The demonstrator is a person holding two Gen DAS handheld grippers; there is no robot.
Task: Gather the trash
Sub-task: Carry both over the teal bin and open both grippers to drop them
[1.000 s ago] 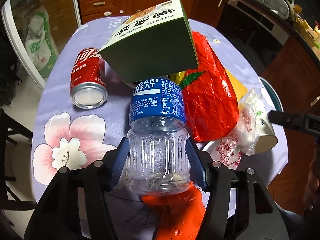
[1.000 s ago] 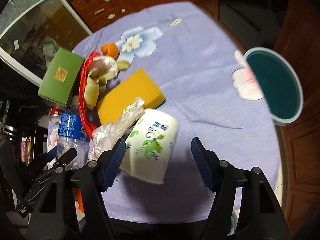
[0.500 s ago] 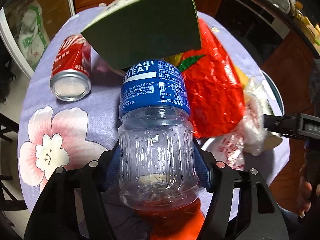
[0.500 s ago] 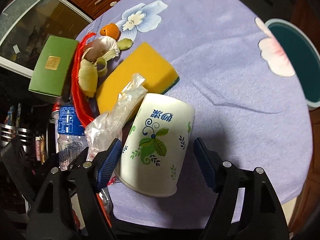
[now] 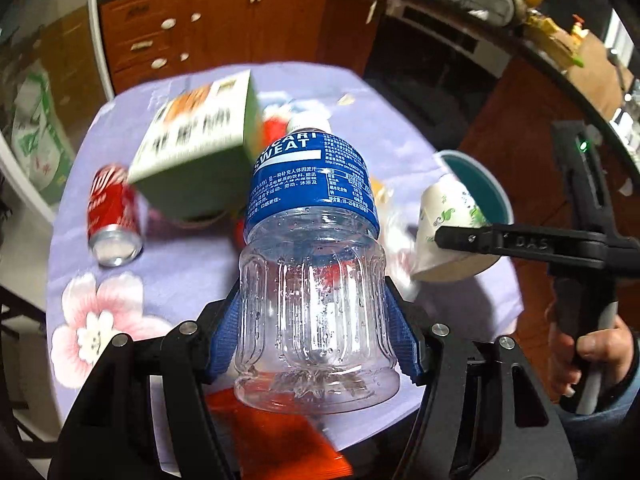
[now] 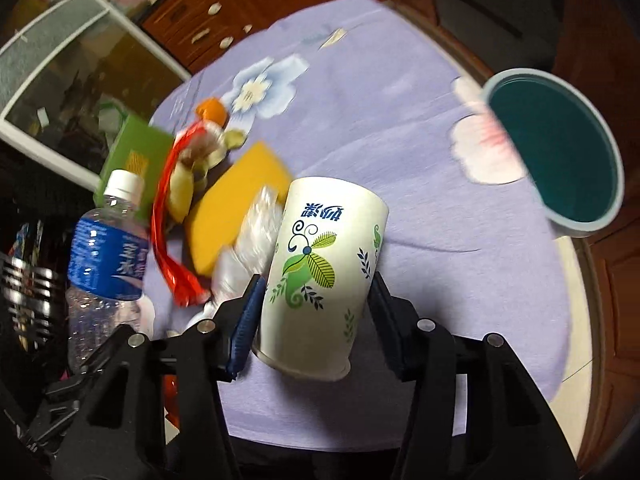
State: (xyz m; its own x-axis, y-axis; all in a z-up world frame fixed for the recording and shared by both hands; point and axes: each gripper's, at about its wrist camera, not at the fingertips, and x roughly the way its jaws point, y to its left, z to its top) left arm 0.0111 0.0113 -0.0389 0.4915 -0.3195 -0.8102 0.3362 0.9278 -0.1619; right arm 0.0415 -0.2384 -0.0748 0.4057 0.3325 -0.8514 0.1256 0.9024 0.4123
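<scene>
The left gripper (image 5: 316, 332) clamps a clear plastic bottle (image 5: 314, 280) (blue label) above the table's (image 6: 440, 200) near edge; the right gripper (image 6: 314, 312) grasps a paper cup (image 6: 324, 276) there, short of the teal bin (image 6: 560, 152) beyond the right edge.

Clear bottle (image 5: 316, 280) with blue label, white paper cup (image 6: 320, 276) with green leaves, lilac flowered tablecloth (image 6: 400, 128).

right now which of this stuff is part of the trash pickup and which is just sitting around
Part of the job:
plastic bottle, held by the left gripper
paper cup, held by the right gripper
teal bin
soda can
green carton
red wrapper

Just lying about:
wooden cabinets
flowered tablecloth
</scene>
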